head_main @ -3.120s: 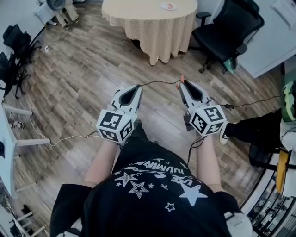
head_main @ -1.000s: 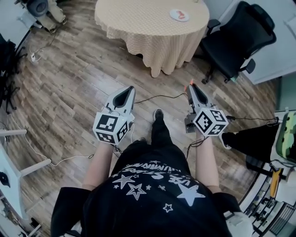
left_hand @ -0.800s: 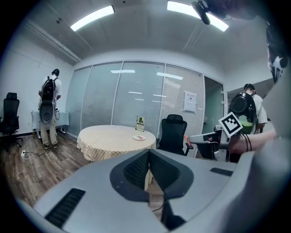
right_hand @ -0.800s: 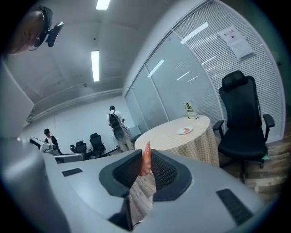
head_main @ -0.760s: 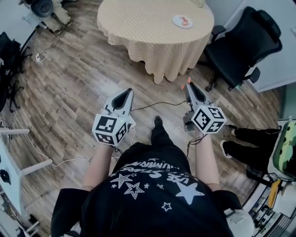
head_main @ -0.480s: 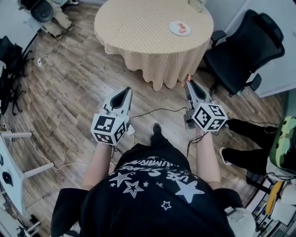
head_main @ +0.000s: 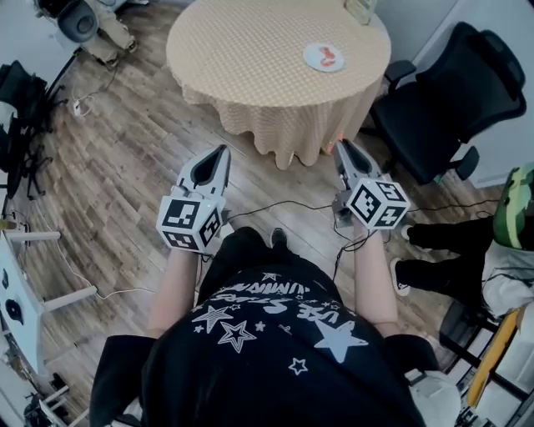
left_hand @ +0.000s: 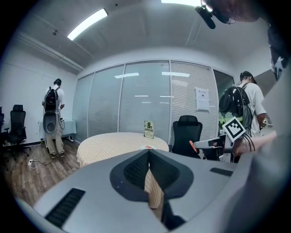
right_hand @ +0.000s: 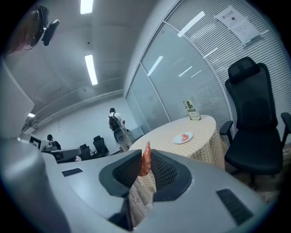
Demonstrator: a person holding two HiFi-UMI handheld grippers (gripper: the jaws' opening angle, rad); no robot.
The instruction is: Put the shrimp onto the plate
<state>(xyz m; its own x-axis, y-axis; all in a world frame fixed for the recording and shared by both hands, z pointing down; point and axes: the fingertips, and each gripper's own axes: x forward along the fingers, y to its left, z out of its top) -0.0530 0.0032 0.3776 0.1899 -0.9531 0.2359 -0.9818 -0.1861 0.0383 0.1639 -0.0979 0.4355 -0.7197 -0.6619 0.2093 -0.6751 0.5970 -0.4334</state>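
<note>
A white plate (head_main: 324,57) with an orange shrimp (head_main: 330,58) on it lies at the right side of the round table (head_main: 250,50) ahead. The plate (right_hand: 183,138) also shows in the right gripper view, and faintly as the plate (left_hand: 146,147) in the left gripper view. My right gripper (head_main: 340,143) is shut on another orange shrimp (right_hand: 146,158), which stands up between its jaws, short of the table's near edge. My left gripper (head_main: 222,151) is shut and holds nothing, level with the right one above the wood floor.
A black office chair (head_main: 450,92) stands right of the table. A small sign (head_main: 361,8) stands on the table's far edge. Cables (head_main: 275,204) cross the floor by my feet. A person with a backpack (left_hand: 52,116) stands far left; another person (head_main: 450,254) sits to my right.
I have walked toward the table; it and the plate have come nearer in the head view. Both grippers stay shut, the right one still on its shrimp.
</note>
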